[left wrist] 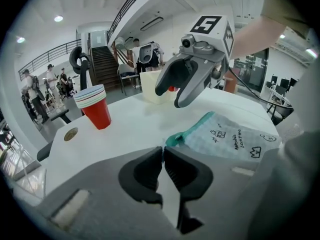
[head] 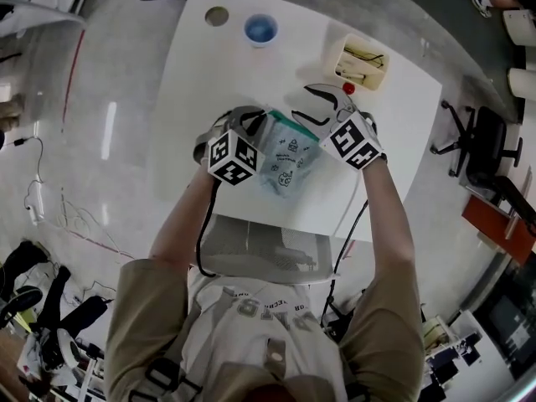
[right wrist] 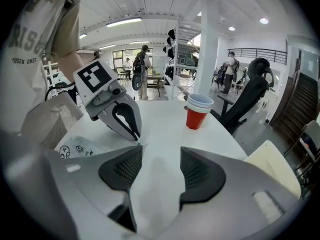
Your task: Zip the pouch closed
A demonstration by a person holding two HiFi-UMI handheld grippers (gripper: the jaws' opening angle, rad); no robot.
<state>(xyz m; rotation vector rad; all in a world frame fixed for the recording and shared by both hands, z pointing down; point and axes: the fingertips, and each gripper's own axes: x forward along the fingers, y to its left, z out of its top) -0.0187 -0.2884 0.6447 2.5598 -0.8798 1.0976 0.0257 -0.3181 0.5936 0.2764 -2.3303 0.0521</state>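
A pale blue pouch [head: 289, 162] with black doodles and a teal zipper edge lies flat on the white table [head: 394, 124]. My left gripper [head: 261, 121] is at the pouch's far left corner, its jaws shut on the teal end of the zipper [left wrist: 175, 140]. From the right gripper view, those closed tips [right wrist: 135, 134] pinch the pouch [right wrist: 80, 144] corner against the tabletop. My right gripper [head: 311, 105] hangs open just beyond the pouch's far edge, nothing between its fingers [right wrist: 120, 171]. In the left gripper view it hovers above the pouch [left wrist: 235, 141], jaws apart.
A stack of cups, red at the bottom [left wrist: 95, 106], stands at the far side of the table, with a round disc [left wrist: 70, 133] near it. A cream box [head: 362, 61] sits at the far right, with a small red object [head: 348, 88] next to it. A mesh chair [head: 260, 249] stands at the near edge.
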